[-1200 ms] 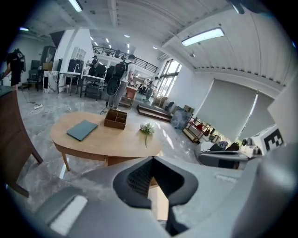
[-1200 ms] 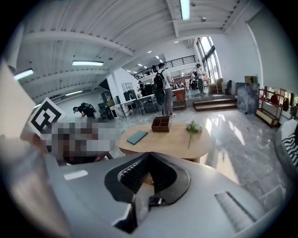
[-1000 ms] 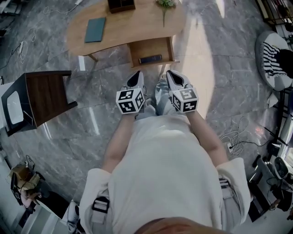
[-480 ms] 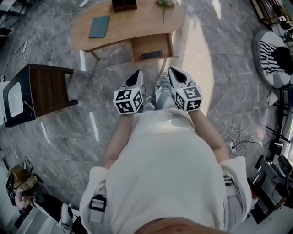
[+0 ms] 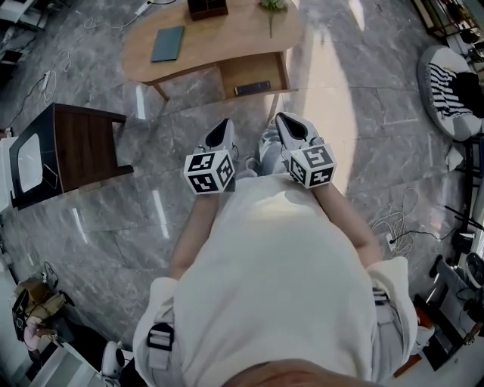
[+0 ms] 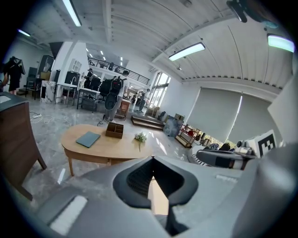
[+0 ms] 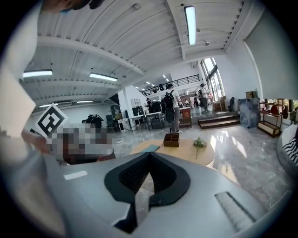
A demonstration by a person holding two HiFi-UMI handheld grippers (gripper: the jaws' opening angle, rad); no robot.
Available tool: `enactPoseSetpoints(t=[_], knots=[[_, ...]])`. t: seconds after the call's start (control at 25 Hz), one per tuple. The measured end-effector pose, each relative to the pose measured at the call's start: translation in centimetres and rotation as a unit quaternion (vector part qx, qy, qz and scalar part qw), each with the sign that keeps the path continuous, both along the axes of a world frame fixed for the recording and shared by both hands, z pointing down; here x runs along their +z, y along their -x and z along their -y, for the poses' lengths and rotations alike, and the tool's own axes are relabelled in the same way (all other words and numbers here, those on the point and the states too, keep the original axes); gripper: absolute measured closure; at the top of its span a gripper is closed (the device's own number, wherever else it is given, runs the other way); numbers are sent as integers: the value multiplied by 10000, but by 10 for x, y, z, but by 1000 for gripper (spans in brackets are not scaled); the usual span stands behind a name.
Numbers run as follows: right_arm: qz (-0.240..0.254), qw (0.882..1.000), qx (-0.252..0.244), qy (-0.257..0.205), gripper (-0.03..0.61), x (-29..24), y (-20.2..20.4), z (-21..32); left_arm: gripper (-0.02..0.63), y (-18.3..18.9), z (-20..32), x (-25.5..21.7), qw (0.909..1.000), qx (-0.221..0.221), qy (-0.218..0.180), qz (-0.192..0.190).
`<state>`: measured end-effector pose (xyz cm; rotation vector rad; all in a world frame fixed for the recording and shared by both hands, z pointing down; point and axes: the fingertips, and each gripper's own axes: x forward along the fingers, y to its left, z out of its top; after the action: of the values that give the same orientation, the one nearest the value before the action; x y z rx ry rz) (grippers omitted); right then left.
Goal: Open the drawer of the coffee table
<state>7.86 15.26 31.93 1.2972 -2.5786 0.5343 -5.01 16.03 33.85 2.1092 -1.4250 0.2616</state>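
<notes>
1. Since the drawer (image 5: 249,69) already sticks out from under the table (image 5: 219,41) top on the side facing the person, the task reads as done or nearly done. This is my judgement.
2. Drawer sits top centre of the head view with its front edge toward the person. A flat dark item (image 5: 252,88) lies in it near the front. No handle can be made out.
3. Left claw (image 5: 224,125): jaws pressed together with nothing between them, held in front of the chest, well apart from the drawer. Left gripper view shows the tips meeting (image 6: 152,161).
4. Right claw (image 5: 284,119): also closed tight and empty (image 7: 149,157), just beside the left one.
5. On the table top are a teal book (image 5: 167,43), a wooden box (image 5: 206,7) and a flower sprig (image 5: 272,6). None is near the drawer front.
6. Likely step in hand is a stand-off and check. To do it well, hold both claws closed, high and clear of the drawer front, so nothing knocks it back in.
7. If more travel is wanted, come in low and level and catch the front edge with one claw. Pull straight along the runners toward the body, slowly and without sideways twist.
8. Floor (image 5: 136,219) looks glossy, so the table may slide. Steady its top with the other claw.
9. Risks: a jerk shifts the dark item, and over-pulling may drop the drawer off its runners.
</notes>
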Motion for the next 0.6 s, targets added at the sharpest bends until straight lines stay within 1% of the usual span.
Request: enactPoseSetpoints(t=[0.16, 0.24, 0.36, 0.6], knots=[[35, 9999, -106, -46, 578, -5, -2, -5, 612, -5, -5, -1, 10000, 4, -17, -74], [-53, 9999, -140, -62, 578, -3, -3, -7, 612, -8, -5, -1, 9999, 9, -39, -101], [-151, 9998, -126, -105, 580, -3, -5, -8, 612, -11, -2, 0, 9999, 28, -64, -116], [-132, 9999, -48, -74, 580, -1, -7, -7, 612, -9, -1, 2, 9999, -25, -11, -103]])
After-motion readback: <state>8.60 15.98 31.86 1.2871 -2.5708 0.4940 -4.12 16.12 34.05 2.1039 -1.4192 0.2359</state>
